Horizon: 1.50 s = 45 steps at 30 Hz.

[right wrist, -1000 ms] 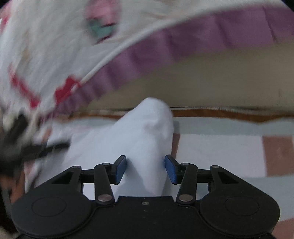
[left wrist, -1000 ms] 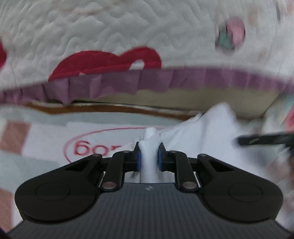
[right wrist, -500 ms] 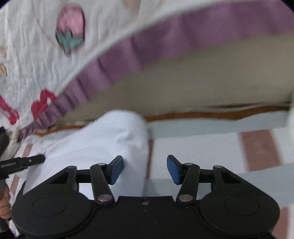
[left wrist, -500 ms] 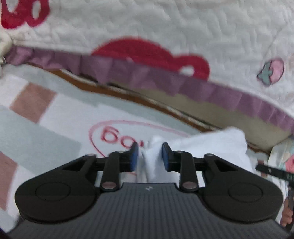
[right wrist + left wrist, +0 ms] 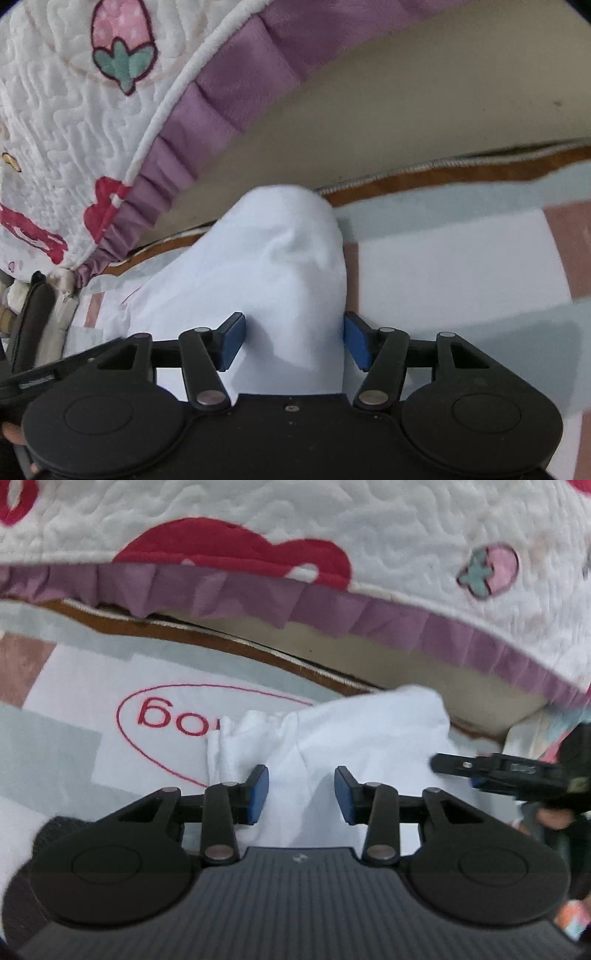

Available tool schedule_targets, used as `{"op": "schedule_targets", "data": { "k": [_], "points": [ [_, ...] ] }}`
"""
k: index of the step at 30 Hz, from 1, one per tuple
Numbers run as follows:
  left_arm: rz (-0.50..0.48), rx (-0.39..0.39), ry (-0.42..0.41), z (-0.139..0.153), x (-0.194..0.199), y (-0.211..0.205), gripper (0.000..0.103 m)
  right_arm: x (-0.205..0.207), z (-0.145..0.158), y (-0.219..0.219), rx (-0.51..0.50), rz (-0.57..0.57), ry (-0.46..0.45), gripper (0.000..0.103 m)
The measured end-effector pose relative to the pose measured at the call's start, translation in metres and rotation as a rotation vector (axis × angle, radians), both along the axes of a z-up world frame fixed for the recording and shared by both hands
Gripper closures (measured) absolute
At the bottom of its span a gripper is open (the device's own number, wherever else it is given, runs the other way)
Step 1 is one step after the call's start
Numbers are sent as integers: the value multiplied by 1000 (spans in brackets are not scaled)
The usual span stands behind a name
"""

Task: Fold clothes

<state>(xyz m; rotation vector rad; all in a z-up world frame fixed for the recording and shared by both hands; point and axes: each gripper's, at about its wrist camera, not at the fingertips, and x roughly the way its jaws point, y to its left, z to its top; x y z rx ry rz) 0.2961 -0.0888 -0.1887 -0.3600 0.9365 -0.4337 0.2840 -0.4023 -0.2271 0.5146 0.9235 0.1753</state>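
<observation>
Item: white garment (image 5: 369,738), bunched and partly doubled over, lying on patchwork mat (image 5: 74,686) with red oval lettering, just beside quilt (image 5: 295,513) edged in purple frill (image 5: 388,616). One end gathered into small crumpled tuft near the lettering; other end rounded into soft hump close to mat's brown border. Left gripper (image 5: 301,794): jaws parted, blue pads standing clear on either side of cloth, nothing pinched. Right gripper (image 5: 293,341): jaws parted likewise, straddling the hump, right pad just touching or nearly touching fabric, left pad apart from it; no squeeze visible in the cloth. Stage: both claws released over cloth lying slack; fits either a fold just laid down or a fresh hold being lined up, not settled by these views. Handling notes, as judgement: fabric thin and limp, likely to slump and drag the mat-side layer if lifted from one point only; best gripped at matching edges, both sides level; hump and tuft to be flattened before any crease; pads to be kept off mat and frill to avoid snagging.
</observation>
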Motion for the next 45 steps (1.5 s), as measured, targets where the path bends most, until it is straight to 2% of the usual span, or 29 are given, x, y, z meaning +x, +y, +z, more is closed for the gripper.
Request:
{"op": "schedule_targets", "data": {
  "k": [3,4,5,7,10,13,16,18,20,21,25,26,29,32,34,39,40,41,42,45],
  "points": [
    [1,-4,1,-3,2,-2,62,13,-5,-10,65,-48,-32,40],
    [2,-3,0,-4,3,-3,62,16,-7,-14,101,-62,-40,61],
    [-1,-3,-2,-3,3,-3,62,17,-7,-17,117,-65,-56,87],
    [-17,1,-8,-2,2,-2,62,18,-5,-24,147,-76,-100,88],
    [-51,5,-20,-2,3,2,63,18,-4,-35,197,-108,-139,88],
    [-26,16,-31,1,7,5,65,21,-6,-31,90,-100,-102,88],
    [3,92,-73,12,6,4,65,11,5,-25,1,-124,-146,79],
    [38,119,-104,21,5,10,55,2,10,-28,9,-159,-153,75],
    [71,130,-98,27,6,22,53,-9,12,-31,63,-149,-136,51],
    [77,111,-88,28,4,29,53,-15,11,-30,83,-130,-126,48],
    [43,-29,3,21,-12,43,45,-41,8,-19,62,-37,-63,48],
    [35,-38,33,16,-19,42,45,-49,8,-18,61,-18,-59,48],
    [5,8,131,2,-41,36,45,-69,8,-18,88,11,-45,47],
    [1,-106,200,-4,-68,43,45,-85,3,-13,118,24,-24,46],
    [20,-138,223,-7,-86,48,44,-92,3,-11,123,33,-18,46],
    [32,-110,227,-8,-101,50,47,-110,4,-7,133,56,-3,46],
    [34,-104,227,-8,-104,51,53,-114,5,-6,135,60,-1,46],
    [22,-117,207,-5,-103,52,57,-118,5,-5,137,65,2,46],
    [6,-137,180,-1,-101,53,57,-121,5,-4,139,69,5,46],
    [-1,-121,150,-2,-92,52,57,-126,7,0,127,90,13,46]
  ]
}}
